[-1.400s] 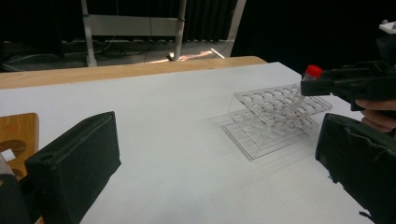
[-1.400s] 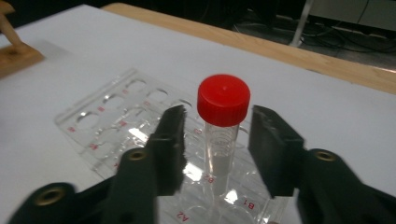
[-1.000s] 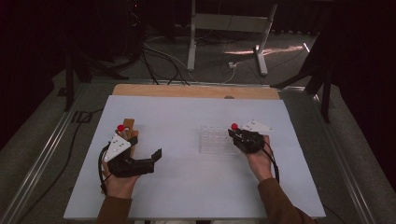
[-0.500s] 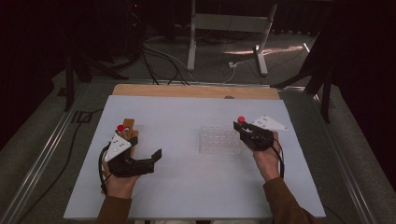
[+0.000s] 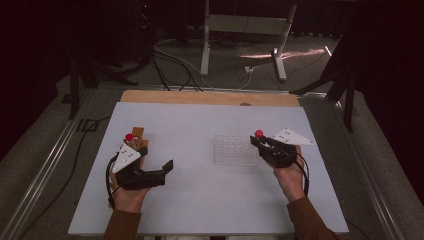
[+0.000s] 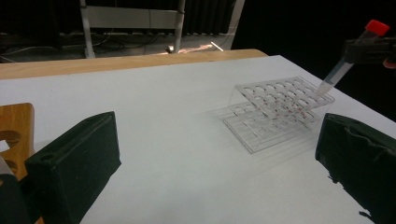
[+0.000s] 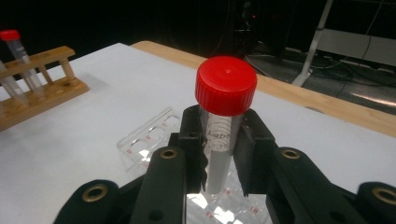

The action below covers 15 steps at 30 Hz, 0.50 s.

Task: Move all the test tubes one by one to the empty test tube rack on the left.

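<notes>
The tube (image 7: 219,140) is a clear, printed cylinder with a red cap (image 7: 226,85) and a tapered tip, held tilted with that tip just above the far right corner of the clear rack (image 5: 235,149), which stands right of centre on the white table (image 5: 200,200). Its lower part is hidden behind the jaws in the right gripper view, and whether the tip touches the rack cannot be told. The right gripper (image 7: 223,140) is clamped on the tube just below the cap, while the left gripper (image 6: 210,154) rests at the near left with its jaws wide apart and empty, just beside the wooden rack (image 5: 139,140).
</notes>
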Tool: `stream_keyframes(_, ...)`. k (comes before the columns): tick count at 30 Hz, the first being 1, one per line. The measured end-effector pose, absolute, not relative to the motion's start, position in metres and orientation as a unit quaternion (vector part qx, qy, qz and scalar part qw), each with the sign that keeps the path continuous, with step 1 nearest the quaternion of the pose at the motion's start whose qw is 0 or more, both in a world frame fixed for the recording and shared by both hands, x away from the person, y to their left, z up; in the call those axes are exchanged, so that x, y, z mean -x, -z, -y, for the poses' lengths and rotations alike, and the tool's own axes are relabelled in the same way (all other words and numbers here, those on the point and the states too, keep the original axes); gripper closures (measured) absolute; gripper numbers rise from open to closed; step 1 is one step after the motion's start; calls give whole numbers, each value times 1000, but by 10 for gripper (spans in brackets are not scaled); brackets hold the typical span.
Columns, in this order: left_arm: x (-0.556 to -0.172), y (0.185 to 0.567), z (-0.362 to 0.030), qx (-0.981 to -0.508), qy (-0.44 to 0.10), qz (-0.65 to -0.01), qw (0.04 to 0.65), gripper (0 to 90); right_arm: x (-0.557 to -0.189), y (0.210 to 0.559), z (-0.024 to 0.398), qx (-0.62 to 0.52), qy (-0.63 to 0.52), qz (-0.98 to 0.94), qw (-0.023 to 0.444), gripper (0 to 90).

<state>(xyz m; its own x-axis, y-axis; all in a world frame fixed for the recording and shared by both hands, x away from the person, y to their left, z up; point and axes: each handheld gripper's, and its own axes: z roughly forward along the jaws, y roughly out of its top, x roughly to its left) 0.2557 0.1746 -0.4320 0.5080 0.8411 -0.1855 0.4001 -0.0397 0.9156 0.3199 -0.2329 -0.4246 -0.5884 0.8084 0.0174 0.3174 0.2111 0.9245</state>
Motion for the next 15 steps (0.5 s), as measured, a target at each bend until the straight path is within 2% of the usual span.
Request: stream_keyframes(15,-255,431,-172,-690,-209,-449,528,6,-304,436,230,-368,-501,-754,213,742)
